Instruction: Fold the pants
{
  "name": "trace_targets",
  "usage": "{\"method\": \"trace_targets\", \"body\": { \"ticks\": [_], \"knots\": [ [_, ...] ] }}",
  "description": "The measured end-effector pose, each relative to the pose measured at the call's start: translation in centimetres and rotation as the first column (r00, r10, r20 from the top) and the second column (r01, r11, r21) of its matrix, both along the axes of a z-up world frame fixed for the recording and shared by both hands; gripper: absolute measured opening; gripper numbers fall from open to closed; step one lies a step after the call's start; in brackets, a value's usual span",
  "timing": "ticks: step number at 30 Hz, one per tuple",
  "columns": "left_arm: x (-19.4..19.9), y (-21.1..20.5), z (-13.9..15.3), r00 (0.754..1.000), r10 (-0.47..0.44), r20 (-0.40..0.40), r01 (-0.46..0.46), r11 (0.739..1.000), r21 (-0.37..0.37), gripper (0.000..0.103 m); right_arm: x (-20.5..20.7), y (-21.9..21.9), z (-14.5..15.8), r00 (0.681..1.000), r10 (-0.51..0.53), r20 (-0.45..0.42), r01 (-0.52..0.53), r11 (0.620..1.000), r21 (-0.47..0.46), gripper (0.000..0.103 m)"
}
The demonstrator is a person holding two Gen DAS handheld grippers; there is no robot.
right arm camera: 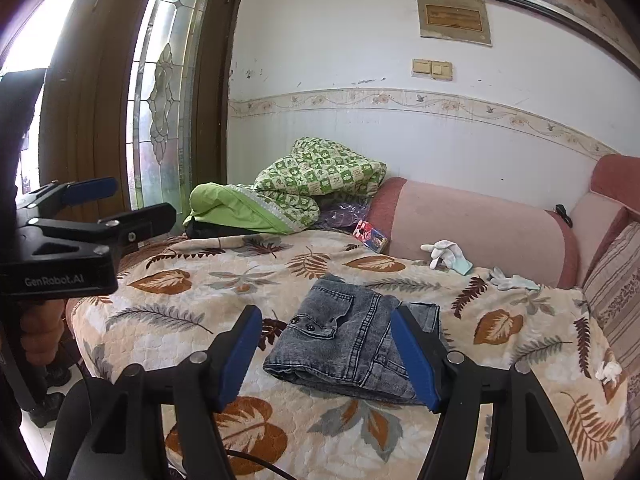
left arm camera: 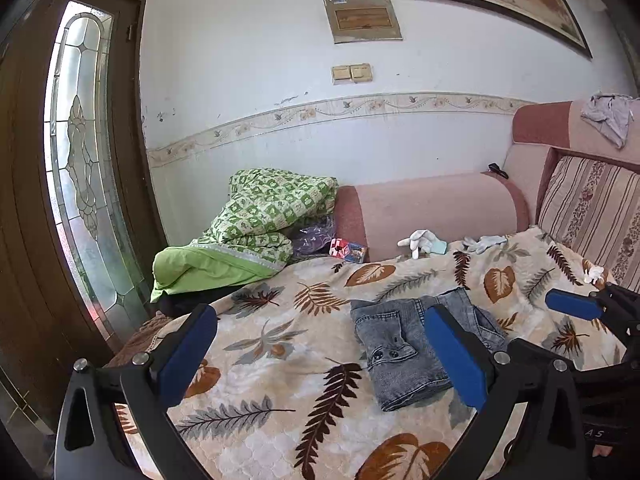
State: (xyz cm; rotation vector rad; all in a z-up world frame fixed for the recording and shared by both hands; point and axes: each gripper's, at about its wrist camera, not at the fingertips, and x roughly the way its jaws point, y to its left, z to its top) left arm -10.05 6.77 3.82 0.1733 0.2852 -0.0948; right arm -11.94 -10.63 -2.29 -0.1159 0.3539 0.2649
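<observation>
Jeans (right arm camera: 352, 340) lie folded into a compact grey denim bundle on the leaf-print blanket (right arm camera: 168, 320), about midway across the sofa seat and toward its front edge. Both claws stand open and empty — left gripper (left arm camera: 320, 354), right gripper (right arm camera: 328, 354) — hovering short of the bundle. Judging by the neat stack, little remains: press any loose edge flat gently, not dragging the layers apart.

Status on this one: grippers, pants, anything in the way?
Left gripper open, empty. Right gripper open, empty. Grey pants folded on blanket, untouched. Nothing in the way.
</observation>
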Motion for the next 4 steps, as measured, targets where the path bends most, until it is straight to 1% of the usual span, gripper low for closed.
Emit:
{"method": "trace_targets", "body": {
  "ticks": [4],
  "knots": [
    [0.5,-0.21,-0.21,1.0,-0.018,-0.007,0.018,1.0,-0.021,0.103,0.35,-0.78,-0.3,1.0,-0.009,-0.008,0.01,1.0,0.013,0.07]
  ]
}}
